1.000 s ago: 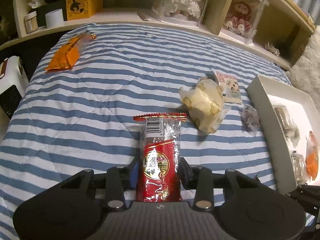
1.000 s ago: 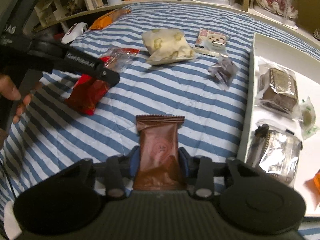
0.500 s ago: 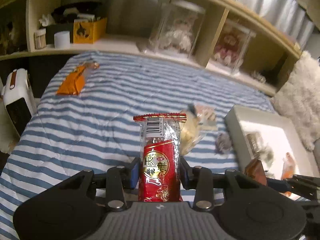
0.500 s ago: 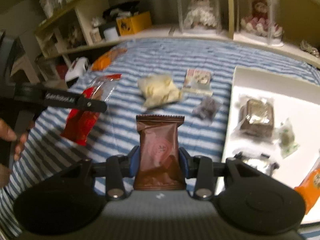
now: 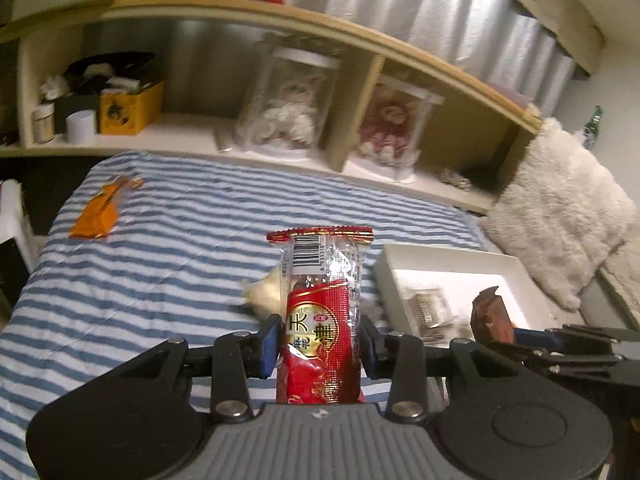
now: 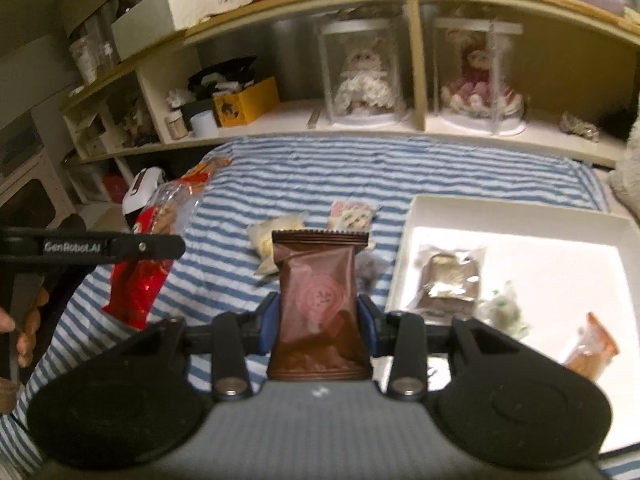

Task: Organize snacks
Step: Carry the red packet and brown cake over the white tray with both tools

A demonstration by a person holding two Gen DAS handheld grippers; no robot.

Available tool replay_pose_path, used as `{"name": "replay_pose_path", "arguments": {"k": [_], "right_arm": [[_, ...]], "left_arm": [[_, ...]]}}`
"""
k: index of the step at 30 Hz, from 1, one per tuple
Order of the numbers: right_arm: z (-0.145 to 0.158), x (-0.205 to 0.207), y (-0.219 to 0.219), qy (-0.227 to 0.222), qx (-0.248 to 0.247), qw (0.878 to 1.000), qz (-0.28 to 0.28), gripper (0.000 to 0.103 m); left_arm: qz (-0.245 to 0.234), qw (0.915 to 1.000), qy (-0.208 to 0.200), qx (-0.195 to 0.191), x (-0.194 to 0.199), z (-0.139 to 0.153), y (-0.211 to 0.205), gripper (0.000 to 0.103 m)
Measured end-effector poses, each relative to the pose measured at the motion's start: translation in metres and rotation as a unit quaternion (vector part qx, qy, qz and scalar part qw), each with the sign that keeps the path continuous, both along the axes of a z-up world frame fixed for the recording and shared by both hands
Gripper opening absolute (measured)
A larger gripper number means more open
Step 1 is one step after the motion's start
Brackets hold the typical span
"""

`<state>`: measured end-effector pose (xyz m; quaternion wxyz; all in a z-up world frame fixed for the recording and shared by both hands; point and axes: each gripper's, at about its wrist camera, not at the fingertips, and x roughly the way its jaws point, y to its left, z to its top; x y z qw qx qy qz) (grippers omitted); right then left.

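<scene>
My left gripper (image 5: 319,340) is shut on a red snack packet (image 5: 320,320) with a clear top and barcode, held upright above the striped bed. My right gripper (image 6: 318,320) is shut on a brown snack packet (image 6: 318,300), also upright. The left wrist view shows that brown packet (image 5: 490,314) at the right, over the white tray (image 5: 452,254). In the right wrist view the red packet (image 6: 138,280) hangs at the left under the other gripper's arm. The white tray (image 6: 520,210) holds a silver-brown packet (image 6: 450,280), a green-white one (image 6: 504,312) and an orange one (image 6: 590,348).
On the blue-striped bedspread (image 5: 180,240) lie an orange packet (image 5: 98,216), a pale yellow bag (image 6: 274,232) and a small pink-white packet (image 6: 352,216). Shelves with boxed dolls (image 6: 366,80) run behind the bed. A fluffy white cushion (image 5: 560,208) sits right. A hand (image 6: 28,320) grips the left tool.
Both grippers have risen and tilted upward with their packets still held. The shelves and curtain have come into view, and the bed and tray look farther off.
</scene>
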<state>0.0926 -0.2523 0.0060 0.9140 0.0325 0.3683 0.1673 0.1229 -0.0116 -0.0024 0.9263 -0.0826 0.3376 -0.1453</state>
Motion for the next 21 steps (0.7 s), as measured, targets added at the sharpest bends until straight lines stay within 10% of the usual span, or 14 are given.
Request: {"name": "replay_pose_path", "arguments": {"k": [21], "right_arm": [[0.014,-0.039,-0.144,-0.015,-0.018,0.993,-0.112,0.047]], "left_arm": [[-0.096,0.9945,-0.029,0.030,0.000,0.019,-0.137,0.042]]}}
